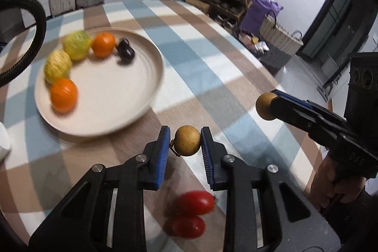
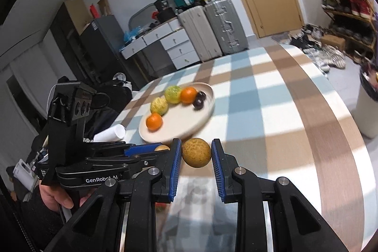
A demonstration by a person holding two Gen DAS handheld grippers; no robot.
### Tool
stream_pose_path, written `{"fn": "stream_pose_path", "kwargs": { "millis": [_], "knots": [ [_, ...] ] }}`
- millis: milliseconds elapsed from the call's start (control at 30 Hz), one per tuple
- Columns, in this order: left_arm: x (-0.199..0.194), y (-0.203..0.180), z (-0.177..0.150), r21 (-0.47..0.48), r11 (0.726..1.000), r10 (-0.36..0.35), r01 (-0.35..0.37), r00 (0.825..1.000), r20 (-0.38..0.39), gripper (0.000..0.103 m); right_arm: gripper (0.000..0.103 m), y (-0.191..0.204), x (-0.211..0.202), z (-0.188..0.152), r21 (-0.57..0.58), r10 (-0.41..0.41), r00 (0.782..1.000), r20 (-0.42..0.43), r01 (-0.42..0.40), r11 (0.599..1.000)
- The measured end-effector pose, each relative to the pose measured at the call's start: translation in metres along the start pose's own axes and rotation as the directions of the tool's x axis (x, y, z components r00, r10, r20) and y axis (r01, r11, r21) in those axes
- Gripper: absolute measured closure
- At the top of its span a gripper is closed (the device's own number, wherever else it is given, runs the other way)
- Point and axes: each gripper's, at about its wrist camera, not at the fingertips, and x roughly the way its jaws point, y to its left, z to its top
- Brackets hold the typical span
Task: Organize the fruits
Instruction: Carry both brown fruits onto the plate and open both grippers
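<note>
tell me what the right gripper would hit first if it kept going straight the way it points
Probably the beige plate: it lies just past the brown fruit held in the right gripper. Depth is unclear, so it might pass above the rim.

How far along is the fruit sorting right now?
Done: the plate holds two oranges, two yellow-green fruits and two dark fruits. In hand: the left gripper and the right gripper each clamp a brown round fruit. Left: plating those, and two red tomatoes on the tablecloth.

both grippers (image 1: 185, 142) (image 2: 196, 152) clamped (each raised, loaded)
</note>
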Motion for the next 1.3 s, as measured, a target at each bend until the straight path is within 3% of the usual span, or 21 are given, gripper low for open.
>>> {"fn": "stream_pose_path", "kwargs": {
  "millis": [267,533,900,1300],
  "knots": [
    [-0.016,0.046,0.035,-0.048,0.996,0.072,-0.069,0.995,0.063,0.079,0.077,0.014,0.043,0.045,-0.047,0.048,0.999,-0.019,-0.049,0.998],
    [-0.006,0.093,0.066,-0.085,0.989,0.126,-0.120,0.989,0.072,0.079,0.077,0.026,0.104,0.077,-0.106,0.071,0.995,-0.074,-0.078,0.991],
    [0.029,0.121,0.088,-0.095,0.987,0.135,-0.130,0.990,0.043,0.079,0.077,0.023,0.180,0.088,-0.057,0.107,0.982,-0.159,-0.117,0.992],
    [0.044,0.126,0.093,-0.090,0.988,0.126,-0.122,0.991,0.033,0.079,0.076,0.017,0.202,0.088,-0.065,0.088,0.980,-0.178,-0.101,0.993]
  ]
}}
